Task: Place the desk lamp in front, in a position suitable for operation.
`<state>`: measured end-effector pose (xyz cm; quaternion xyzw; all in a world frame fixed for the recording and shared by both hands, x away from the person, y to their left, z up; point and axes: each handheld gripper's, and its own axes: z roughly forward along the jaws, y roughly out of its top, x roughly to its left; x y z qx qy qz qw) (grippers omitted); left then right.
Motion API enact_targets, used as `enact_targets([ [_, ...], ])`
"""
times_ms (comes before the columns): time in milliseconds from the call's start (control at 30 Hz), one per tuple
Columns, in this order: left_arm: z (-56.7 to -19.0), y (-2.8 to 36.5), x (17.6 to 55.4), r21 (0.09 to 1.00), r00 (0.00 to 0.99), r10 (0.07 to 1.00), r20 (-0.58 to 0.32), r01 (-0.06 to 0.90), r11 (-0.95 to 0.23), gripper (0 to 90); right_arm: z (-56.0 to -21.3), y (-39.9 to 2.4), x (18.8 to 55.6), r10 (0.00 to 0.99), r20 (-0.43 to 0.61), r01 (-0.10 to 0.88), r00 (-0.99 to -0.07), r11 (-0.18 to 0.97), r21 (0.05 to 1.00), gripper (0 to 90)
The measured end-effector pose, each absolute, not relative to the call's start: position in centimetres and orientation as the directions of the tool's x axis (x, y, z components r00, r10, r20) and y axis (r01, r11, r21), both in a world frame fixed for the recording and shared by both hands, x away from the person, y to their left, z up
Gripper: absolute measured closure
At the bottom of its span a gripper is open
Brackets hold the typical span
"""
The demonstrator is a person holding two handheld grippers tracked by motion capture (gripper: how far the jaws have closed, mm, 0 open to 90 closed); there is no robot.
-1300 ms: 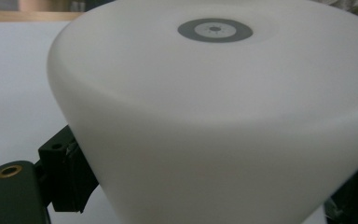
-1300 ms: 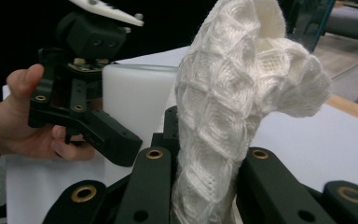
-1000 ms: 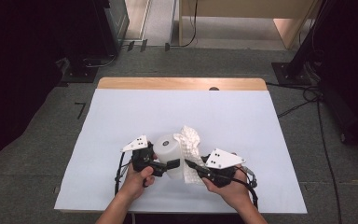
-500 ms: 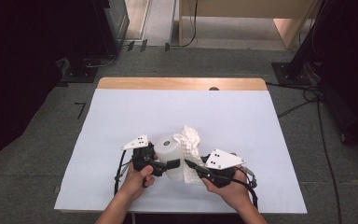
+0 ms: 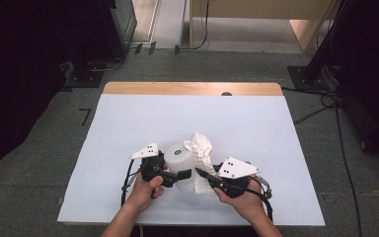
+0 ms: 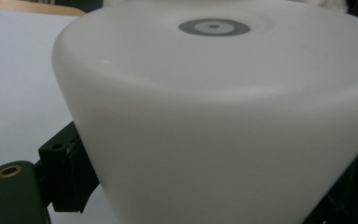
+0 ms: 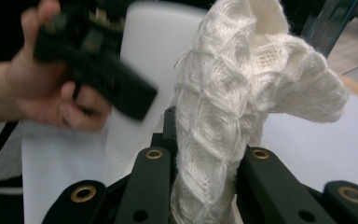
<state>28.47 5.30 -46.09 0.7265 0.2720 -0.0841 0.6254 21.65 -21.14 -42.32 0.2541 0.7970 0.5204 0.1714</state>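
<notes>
Near the table's (image 5: 128, 128) six o'clock edge, the left gripper (image 5: 175, 176) clamps a white cup (image 5: 181, 163) at its nine o'clock side. At three o'clock, touching it, the right gripper (image 5: 203, 175) pinches a white knitted cloth (image 7: 223, 140).

Two hand-held grippers, left gripper (image 5: 175, 177) and right gripper (image 5: 203, 176): black bodies, each topped by a grey three-cornered plate (image 5: 235, 168) bearing small dark dots. Black cables (image 5: 127, 175) loop from each body. The black jaws carry brass-ringed screw holes (image 7: 154, 154). Forearms bare, no sleeves.
</notes>
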Motion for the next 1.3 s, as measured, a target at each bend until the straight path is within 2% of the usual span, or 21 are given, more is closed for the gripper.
enact_targets([
  [133,-46.0,5.6,28.5,0.863,0.839,0.281,-0.466,0.501,-0.062,8.3,-43.0,-21.0,22.0,0.591,0.001,0.252,-0.806,0.343,0.905,78.8],
  [267,-46.1,4.6,28.1,0.873,0.857,0.296,-0.422,0.472,-0.123,8.3,-42.2,-21.2,21.7,0.605,-0.009,0.221,-0.796,0.304,0.927,78.7],
  [367,-46.2,4.4,28.0,0.873,0.857,0.297,-0.422,0.472,-0.123,8.3,-42.0,-21.3,21.6,0.604,-0.015,0.208,-0.796,0.297,0.932,78.6],
  [533,-45.8,5.1,28.2,0.883,0.850,0.336,-0.406,0.459,-0.094,8.3,-43.6,-21.4,22.4,0.601,0.004,0.269,-0.799,0.351,0.897,78.8],
  [600,-45.6,5.2,28.1,0.903,0.848,0.397,-0.353,0.419,-0.092,8.3,-44.0,-21.6,22.6,0.617,0.011,0.281,-0.787,0.343,0.896,78.8],
  [733,-45.9,4.8,27.6,0.931,0.801,0.580,-0.148,0.311,-0.192,8.3,-43.5,-22.1,22.8,0.643,0.022,0.281,-0.766,0.305,0.910,78.8],
  [867,-46.4,4.5,27.4,0.927,0.745,0.667,-0.019,0.263,-0.267,8.2,-43.5,-22.6,22.9,0.670,0.029,0.293,-0.741,0.284,0.913,78.9],
  [933,-46.7,4.3,27.2,0.921,0.732,0.680,0.046,0.233,-0.313,8.2,-43.5,-22.8,23.0,0.674,0.029,0.294,-0.738,0.283,0.913,78.9],
  [1100,-47.3,3.7,26.9,0.902,0.709,0.696,0.113,0.220,-0.370,8.0,-43.6,-22.7,22.9,0.676,0.030,0.297,-0.736,0.283,0.912,78.9],
  [1300,-47.5,3.8,26.9,0.906,0.701,0.706,0.103,0.227,-0.358,7.1,-43.6,-22.9,22.9,0.678,0.029,0.296,-0.734,0.282,0.912,78.9],
])
